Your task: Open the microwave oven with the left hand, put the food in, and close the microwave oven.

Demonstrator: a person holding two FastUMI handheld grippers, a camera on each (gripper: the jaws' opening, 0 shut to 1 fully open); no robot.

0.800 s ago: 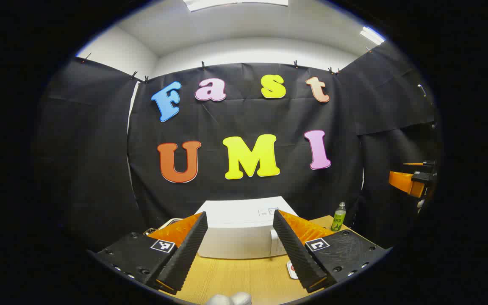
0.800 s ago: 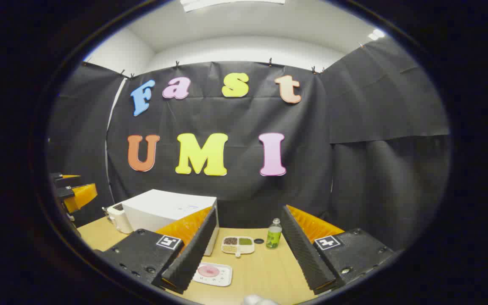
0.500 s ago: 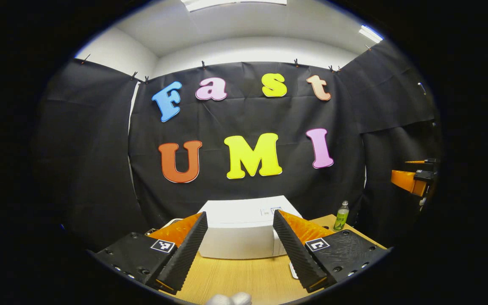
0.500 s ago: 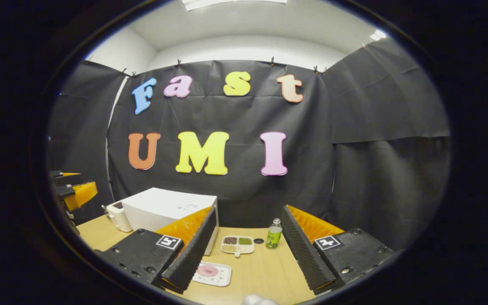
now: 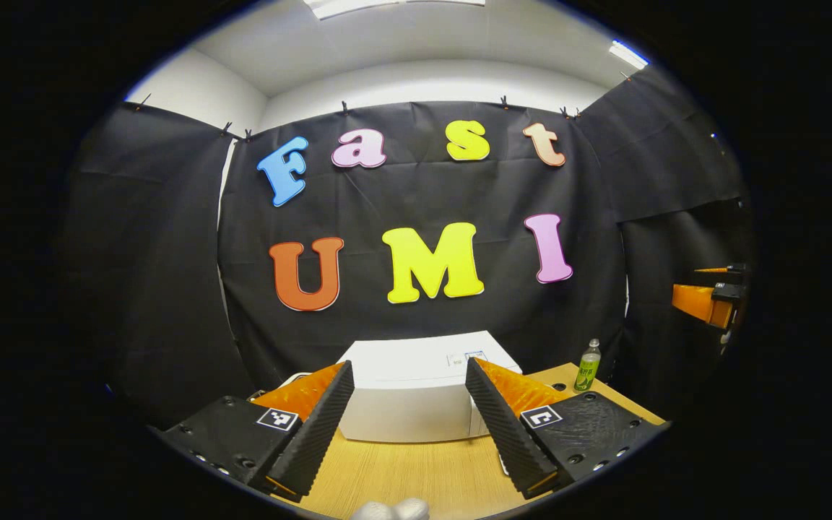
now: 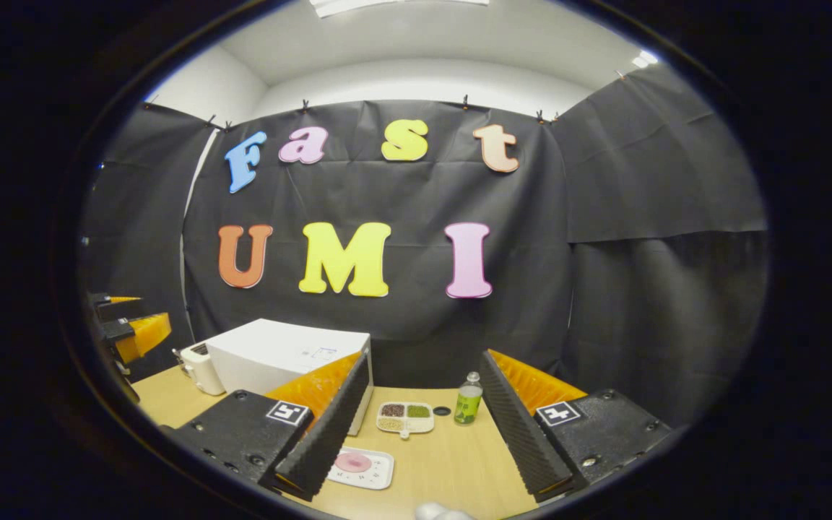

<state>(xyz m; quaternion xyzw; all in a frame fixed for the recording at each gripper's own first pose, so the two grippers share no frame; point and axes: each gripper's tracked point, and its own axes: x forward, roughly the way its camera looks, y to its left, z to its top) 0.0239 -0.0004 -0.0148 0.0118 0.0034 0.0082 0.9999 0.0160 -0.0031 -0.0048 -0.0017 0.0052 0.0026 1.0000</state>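
Facing the white box-shaped microwave oven point(image 5: 416, 390) squarely, the left gripper point(image 5: 410, 426) hangs above the near part of the light wooden desk point(image 5: 401, 473), its fingers spread wide and holding nothing. That line-up suits the first step, since the door looks closed and, as I judge it, must be pulled by this hand. Off to the right, the right gripper point(image 6: 423, 433) is likewise released and empty, held level and pointing toward the far wall. Between its fingers lie the food things: a white divided tray of dark and green grains point(image 6: 405, 417) further off and a white square plate with a pink round centre point(image 6: 360, 466) nearer, both resting on the desk just right of the oven. Which of them is the food meant, I cannot tell. A small green bottle point(image 6: 468, 399) stands beside the tray, with a white toaster-like appliance point(image 6: 199, 367) on the oven's left. Both grippers sit well apart from everything.
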